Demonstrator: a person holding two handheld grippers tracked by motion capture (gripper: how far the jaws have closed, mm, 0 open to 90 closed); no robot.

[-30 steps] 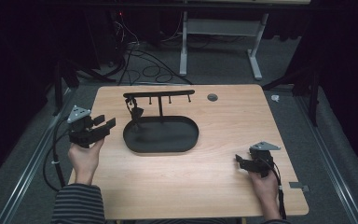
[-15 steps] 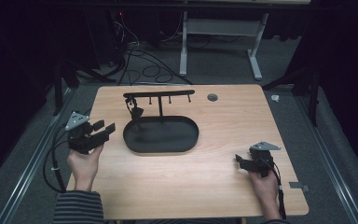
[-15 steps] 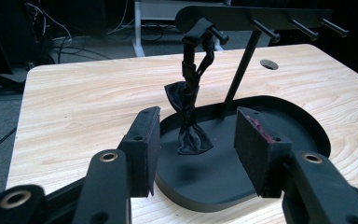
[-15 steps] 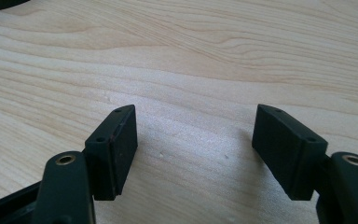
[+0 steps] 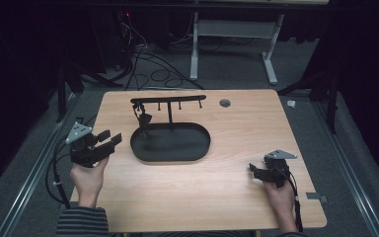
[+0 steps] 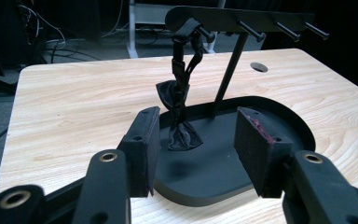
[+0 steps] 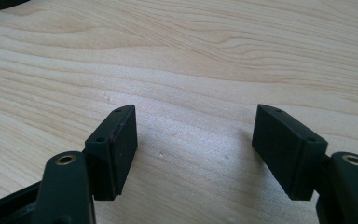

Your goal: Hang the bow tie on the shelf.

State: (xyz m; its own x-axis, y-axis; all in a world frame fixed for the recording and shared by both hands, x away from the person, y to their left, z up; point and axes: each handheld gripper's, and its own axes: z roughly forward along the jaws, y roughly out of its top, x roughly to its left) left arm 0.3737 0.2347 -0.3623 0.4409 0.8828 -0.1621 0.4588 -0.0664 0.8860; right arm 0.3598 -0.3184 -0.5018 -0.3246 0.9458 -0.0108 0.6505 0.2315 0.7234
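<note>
A black oval tray (image 5: 197,148) lies in the middle of the wooden table (image 5: 237,128). From it rises a post with a hook bar (image 5: 168,100). A black bow tie (image 5: 142,118) hangs by its strap from the leftmost hook, its lower end touching the tray. My left gripper (image 5: 111,138) is held left of the tray and stands open with nothing between its jaws. In the left gripper view my left gripper (image 6: 196,144) points at the bow tie (image 6: 179,100) and the tray (image 6: 270,121), a short way off. My right gripper (image 5: 253,170) rests open near the front right; my right gripper (image 7: 193,140) frames bare wood.
A round cable hole (image 5: 224,102) sits in the table behind the tray. The other hooks (image 6: 284,28) on the bar are bare. Cables (image 5: 148,69) and a white desk frame (image 5: 232,44) stand on the floor beyond the far edge.
My left gripper has drifted slightly toward the near edge of the table. The right gripper and the bow tie have not moved.
</note>
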